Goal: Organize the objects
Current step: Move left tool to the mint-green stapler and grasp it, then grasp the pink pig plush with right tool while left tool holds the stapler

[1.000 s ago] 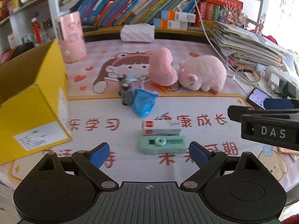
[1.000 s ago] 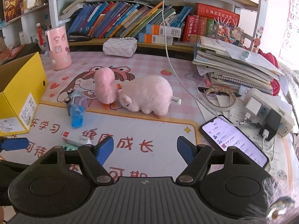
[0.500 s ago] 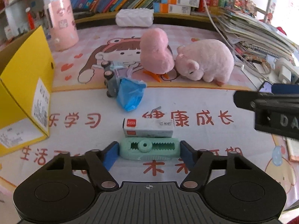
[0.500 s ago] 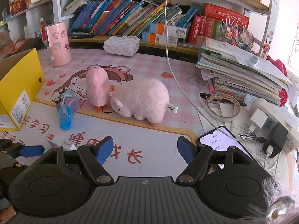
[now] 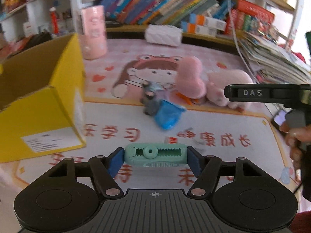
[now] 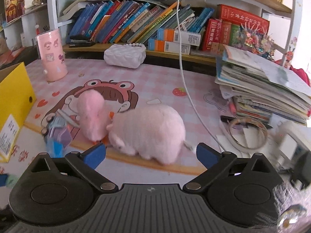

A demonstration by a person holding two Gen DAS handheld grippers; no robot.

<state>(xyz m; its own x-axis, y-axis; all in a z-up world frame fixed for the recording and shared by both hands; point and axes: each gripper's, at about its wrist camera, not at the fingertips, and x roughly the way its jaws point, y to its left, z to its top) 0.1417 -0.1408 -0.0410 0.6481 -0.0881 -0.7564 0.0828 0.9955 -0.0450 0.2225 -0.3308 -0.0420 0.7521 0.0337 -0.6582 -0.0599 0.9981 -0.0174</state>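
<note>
Mint-green tape dispenser [image 5: 154, 155] with toothed slot; yellow cardboard box [image 5: 38, 104] – white label; two pink plush toys [image 6: 147, 130] on a pink checked cartoon mat [image 6: 159, 81].

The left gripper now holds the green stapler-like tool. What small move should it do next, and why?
Probably carry it a little to the left, toward the open yellow box. The left gripper has its blue pads pressed on both ends of the mint green tool, so the grip looks secure, and the box stands open beside it. The right gripper is opening in front of the pink plush pig, with nothing between its pads.

L gripper [image 5: 155, 157] grabbed green cutter [image 5: 154, 154]; R gripper [image 6: 150, 153] opening.
</note>
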